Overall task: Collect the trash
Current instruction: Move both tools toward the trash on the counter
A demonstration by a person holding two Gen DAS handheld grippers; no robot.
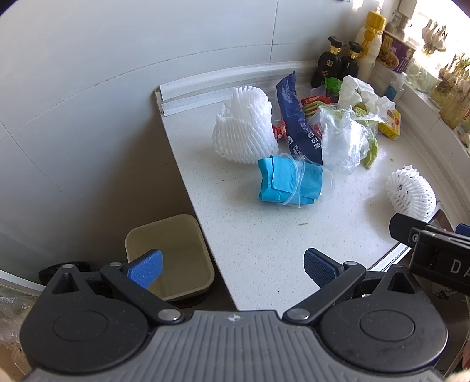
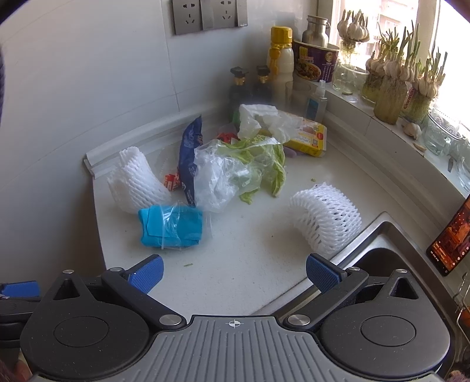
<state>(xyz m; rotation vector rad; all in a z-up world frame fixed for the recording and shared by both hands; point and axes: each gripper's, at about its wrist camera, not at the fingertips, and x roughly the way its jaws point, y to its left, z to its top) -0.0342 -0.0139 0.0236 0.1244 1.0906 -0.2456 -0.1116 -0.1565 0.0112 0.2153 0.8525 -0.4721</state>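
Observation:
Trash lies scattered on the white counter [image 1: 264, 241]. A blue folded packet in clear film [image 1: 289, 183] [image 2: 170, 226] lies nearest. Behind it are a white foam fruit net [image 1: 245, 126] [image 2: 138, 182], a dark blue wrapper [image 1: 296, 117] [image 2: 189, 158], a clear plastic bag [image 1: 342, 141] [image 2: 220, 179] over green leaves [image 2: 264, 167], and crumpled tissue [image 1: 359, 92]. A second foam net [image 1: 411, 192] [image 2: 326, 217] sits by the sink. A beige bin [image 1: 173, 258] stands on the floor left of the counter. My left gripper [image 1: 232, 270] and right gripper [image 2: 235, 271] are both open, holding nothing.
Dark bottles [image 2: 249, 85], a yellow-capped bottle [image 2: 280, 58], a noodle cup [image 2: 315, 60] and a yellow box [image 2: 311, 136] stand at the back. Sprouting garlic jars [image 2: 393, 85] line the windowsill. A steel sink [image 2: 390, 258] and a phone [image 2: 452, 238] are at right. Wall sockets [image 2: 208, 14] are above.

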